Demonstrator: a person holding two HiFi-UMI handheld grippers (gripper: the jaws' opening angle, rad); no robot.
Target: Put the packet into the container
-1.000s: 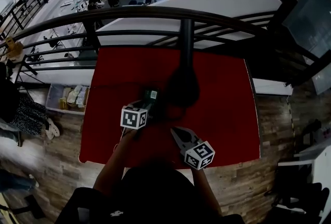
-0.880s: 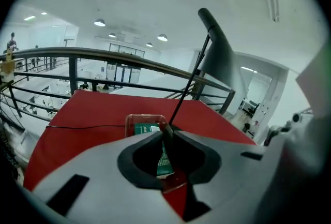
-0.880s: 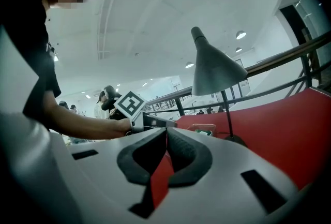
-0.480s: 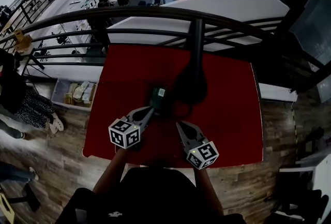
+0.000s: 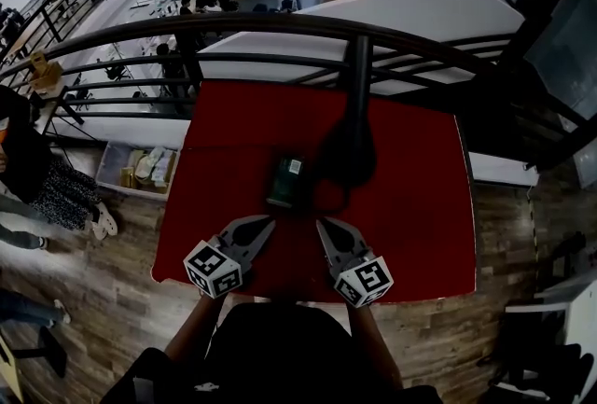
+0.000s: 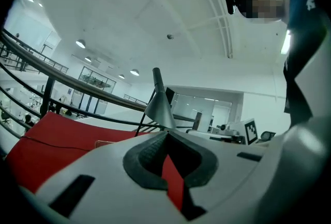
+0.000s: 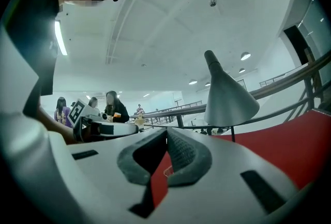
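A dark green packet with a white label lies on the red table, just left of a lamp base; I cannot make out a container apart from it. My left gripper hovers short of it near the table's front edge, jaws shut and empty. In the left gripper view its pads meet, and a low pale shape sits on the red top to the left. My right gripper stands beside the left one, also shut with nothing in it, pads touching in the right gripper view.
A dark lamp with a cone shade stands mid-table beside the packet. A black railing runs behind the table over a lower floor with people. A crate sits on the floor to the left.
My left gripper has drawn back from the green packet toward the table's front edge, and the packet stays on the table. The right gripper has barely shifted.
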